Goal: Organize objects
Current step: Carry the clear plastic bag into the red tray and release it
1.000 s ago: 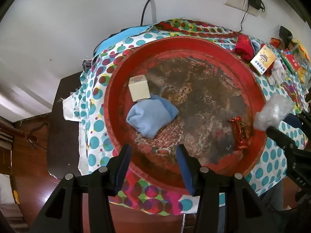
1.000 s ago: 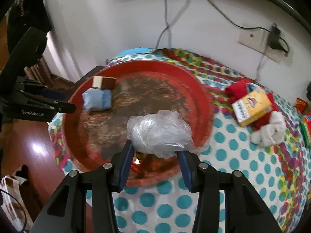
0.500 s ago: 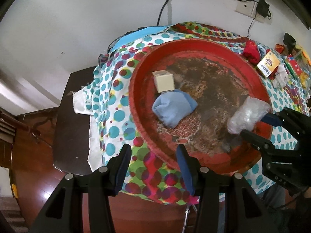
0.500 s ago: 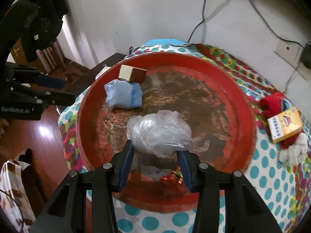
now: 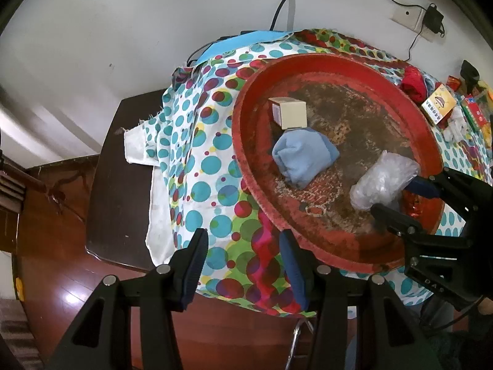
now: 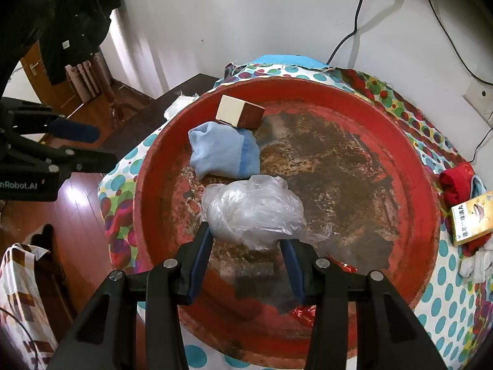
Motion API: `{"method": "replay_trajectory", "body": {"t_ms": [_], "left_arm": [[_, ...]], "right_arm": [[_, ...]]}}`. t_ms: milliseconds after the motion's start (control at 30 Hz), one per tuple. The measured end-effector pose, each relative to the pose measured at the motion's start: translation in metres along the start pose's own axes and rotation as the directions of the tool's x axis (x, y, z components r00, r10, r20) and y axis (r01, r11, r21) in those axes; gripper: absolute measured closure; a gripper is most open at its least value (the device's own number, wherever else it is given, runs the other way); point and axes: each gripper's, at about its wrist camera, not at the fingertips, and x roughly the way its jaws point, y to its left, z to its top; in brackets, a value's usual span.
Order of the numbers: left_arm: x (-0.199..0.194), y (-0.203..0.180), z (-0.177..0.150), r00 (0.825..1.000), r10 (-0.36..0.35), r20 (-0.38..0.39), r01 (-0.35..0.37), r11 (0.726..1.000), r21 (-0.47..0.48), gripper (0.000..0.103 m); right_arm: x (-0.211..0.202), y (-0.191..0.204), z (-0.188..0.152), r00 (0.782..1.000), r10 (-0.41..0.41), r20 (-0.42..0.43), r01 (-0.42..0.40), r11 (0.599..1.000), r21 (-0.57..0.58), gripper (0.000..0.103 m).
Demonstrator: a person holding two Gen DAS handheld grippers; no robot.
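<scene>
Blue pads on your left gripper sit apart, holding nothing, over the spotty cloth. Your right gripper squeezes the crinkly plastic bag above the red tray, beside the blue sock.

Over the red tray, the right tool grips a crumpled plastic bag beside a blue cloth.
</scene>
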Motion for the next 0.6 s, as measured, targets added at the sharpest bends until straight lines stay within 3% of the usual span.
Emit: {"method": "replay_trajectory", "body": {"t_ms": [167,600], "left_arm": [[0.002,0.000,-0.001,1.000,0.000,-0.007,0.000,1.000,-0.005,0.054],[-0.006,-0.056,0.005,1.000,-0.030,0.008,0.030,0.997,0.076,0.054]], "right_arm": [[-0.002,-0.005,0.000,1.000,0.016,0.008,-0.016,1.000,0.027,0.041],[-0.055,-0.053,-0.032,0.997,-0.045,0.067,0.034,0.988,0.151,0.040]]}}
